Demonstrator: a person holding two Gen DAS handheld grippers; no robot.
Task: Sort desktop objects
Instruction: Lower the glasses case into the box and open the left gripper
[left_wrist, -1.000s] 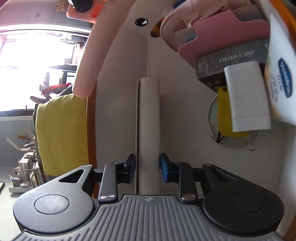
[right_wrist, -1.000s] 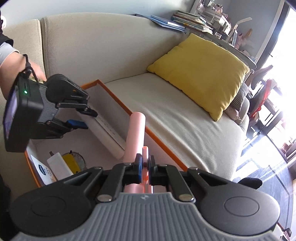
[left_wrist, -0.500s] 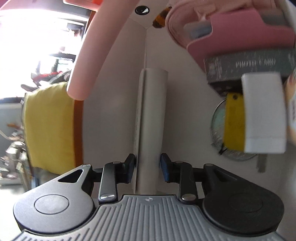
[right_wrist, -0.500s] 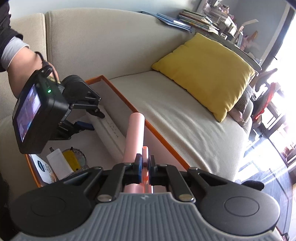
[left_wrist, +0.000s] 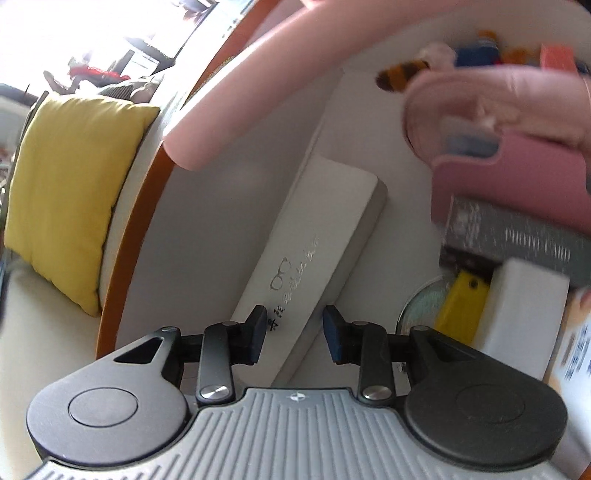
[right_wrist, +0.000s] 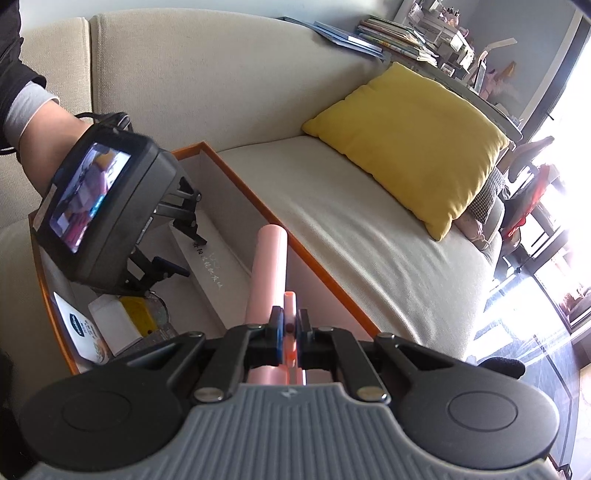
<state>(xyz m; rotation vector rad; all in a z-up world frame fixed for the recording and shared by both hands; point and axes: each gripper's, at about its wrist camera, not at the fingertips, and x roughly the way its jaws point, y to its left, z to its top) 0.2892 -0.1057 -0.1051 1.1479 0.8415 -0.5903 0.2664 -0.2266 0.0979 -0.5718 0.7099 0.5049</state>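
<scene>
A long white glasses box (left_wrist: 314, 240) lies on the floor of the orange-rimmed box (left_wrist: 125, 258) on the sofa. My left gripper (left_wrist: 295, 332) hovers just above its near end. Its jaws are opening, and the pads stand clear of the white box's sides. From the right wrist view the left gripper (right_wrist: 188, 251) hangs over the white box (right_wrist: 218, 269) inside the orange-rimmed box (right_wrist: 314, 266). My right gripper (right_wrist: 290, 325) is shut on a thin orange-pink tab of a pink tube (right_wrist: 267, 273), which juts over the box's rim. The pink tube (left_wrist: 258, 92) also crosses the top of the left wrist view.
The box also holds a pink case (left_wrist: 509, 177), a grey photo card box (left_wrist: 517, 243), a white block (right_wrist: 114, 321), a yellow item (left_wrist: 458, 306) and a cream tube (right_wrist: 79, 328). A yellow cushion (right_wrist: 406, 140) lies on the sofa's seat to the right. A person's hand (right_wrist: 48, 147) holds the left gripper.
The left gripper's jaws have spread off the white box and the gripper has rolled and lifted a little, so the box now lies slanted in its view. The right gripper has kept still.
</scene>
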